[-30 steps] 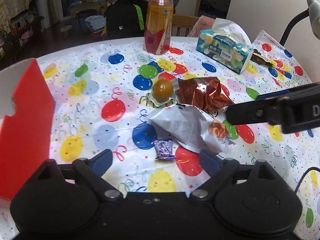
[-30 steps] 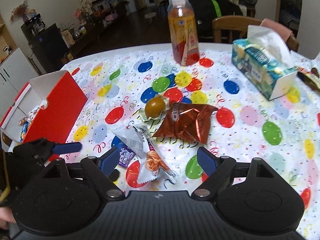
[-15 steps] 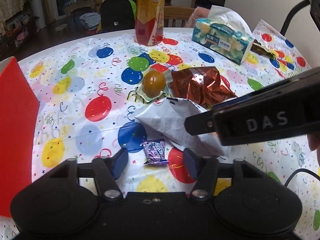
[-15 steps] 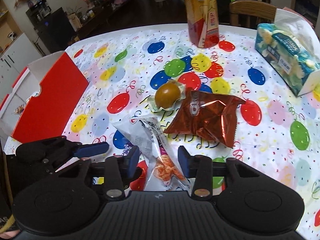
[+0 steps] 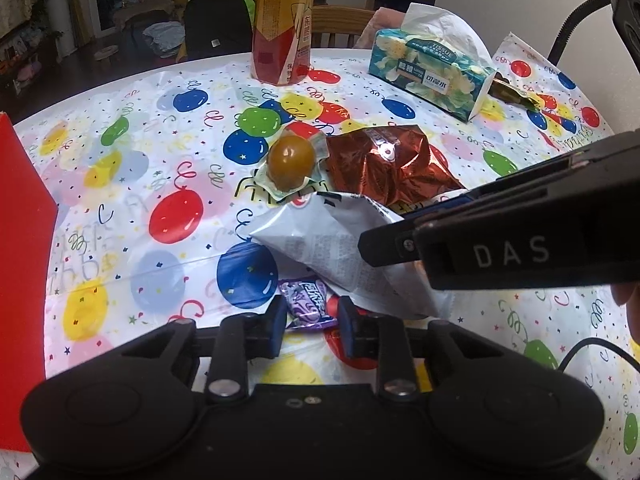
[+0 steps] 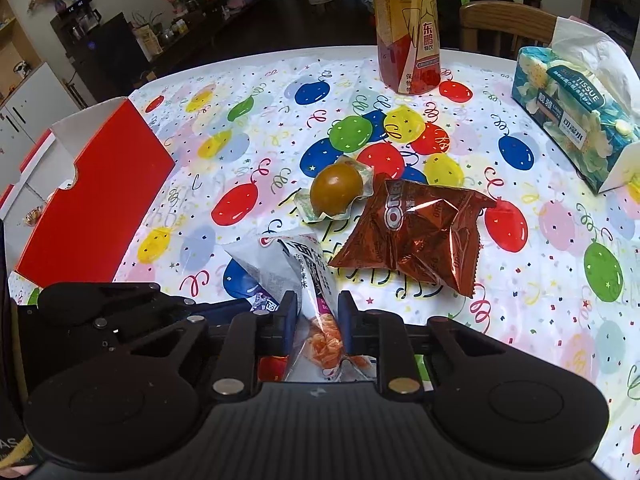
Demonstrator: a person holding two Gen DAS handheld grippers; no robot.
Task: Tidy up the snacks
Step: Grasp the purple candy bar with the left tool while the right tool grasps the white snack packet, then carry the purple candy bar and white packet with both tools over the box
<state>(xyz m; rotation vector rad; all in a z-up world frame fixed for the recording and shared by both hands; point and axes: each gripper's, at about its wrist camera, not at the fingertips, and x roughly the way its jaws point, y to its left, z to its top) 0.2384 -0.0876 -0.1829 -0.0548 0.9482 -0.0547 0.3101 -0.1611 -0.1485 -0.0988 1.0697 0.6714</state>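
A small purple candy [image 5: 306, 305] lies on the balloon tablecloth, and my left gripper [image 5: 312, 316] is shut on it, one finger against each side. My right gripper [image 6: 318, 320] is shut on the near end of a white snack bag [image 6: 308, 276] with orange pieces inside. That bag [image 5: 320, 240] lies just beyond the candy, and the right gripper's black body crosses above it. A brown egg in clear wrap [image 6: 336, 190] and a red-brown Oreo bag [image 6: 420, 236] rest further back. The open red box [image 6: 96, 196] stands at the left.
A tall orange drink bottle [image 6: 408, 32] stands at the table's far side. A teal tissue box [image 6: 572, 108] sits at the far right, with a wooden chair [image 6: 500, 20] behind. The red box wall [image 5: 20, 260] is close on the left gripper's left.
Both grippers moved forward and down and went from wide open to shut, the left on the purple candy, the right on the white bag.
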